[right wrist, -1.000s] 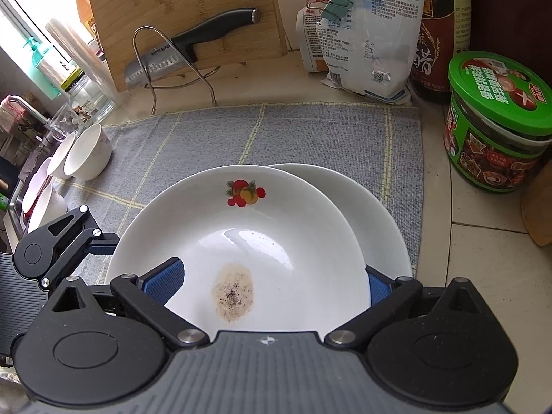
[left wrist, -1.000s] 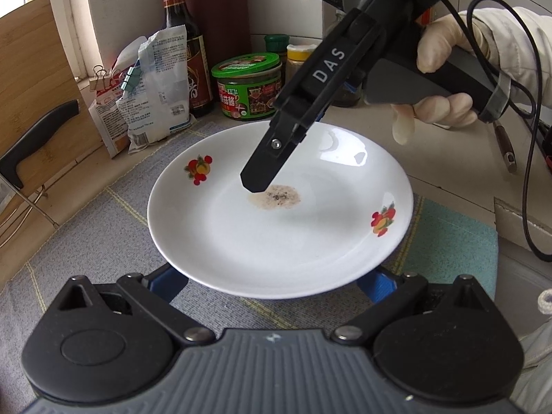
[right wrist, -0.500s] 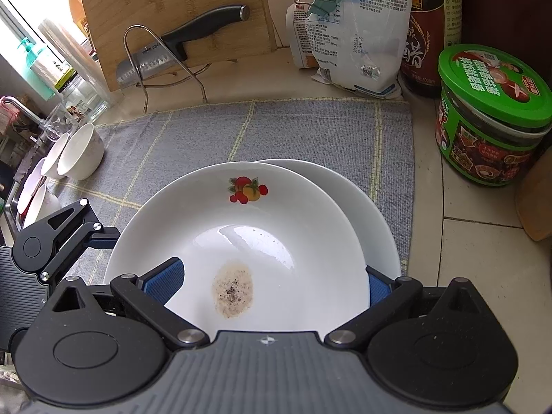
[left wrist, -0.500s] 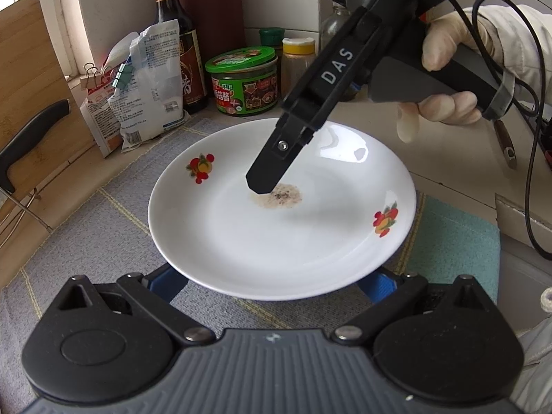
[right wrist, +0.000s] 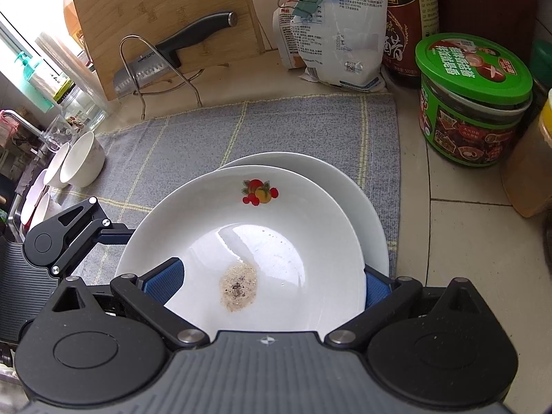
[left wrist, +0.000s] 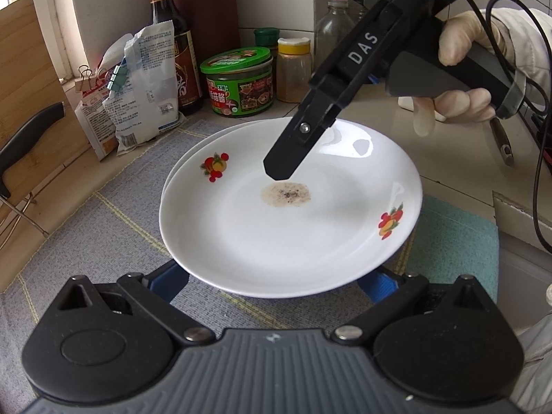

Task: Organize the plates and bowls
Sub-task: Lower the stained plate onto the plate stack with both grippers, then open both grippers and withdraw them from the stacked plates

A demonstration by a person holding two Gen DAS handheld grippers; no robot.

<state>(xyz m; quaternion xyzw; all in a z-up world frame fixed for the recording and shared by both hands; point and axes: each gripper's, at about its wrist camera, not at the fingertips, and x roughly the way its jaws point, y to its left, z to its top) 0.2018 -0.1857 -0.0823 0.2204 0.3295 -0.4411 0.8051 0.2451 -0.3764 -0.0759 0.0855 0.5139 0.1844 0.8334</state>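
The left hand-held gripper (left wrist: 276,283) has both fingers spread beneath the near rim of the soiled plate (left wrist: 289,227), while the right hand-held gripper (left wrist: 281,169) grips its far rim. Since a second ago, a plain plate (right wrist: 348,189) has appeared directly underneath on the grey mat (right wrist: 276,127); stacking looks nearly complete.
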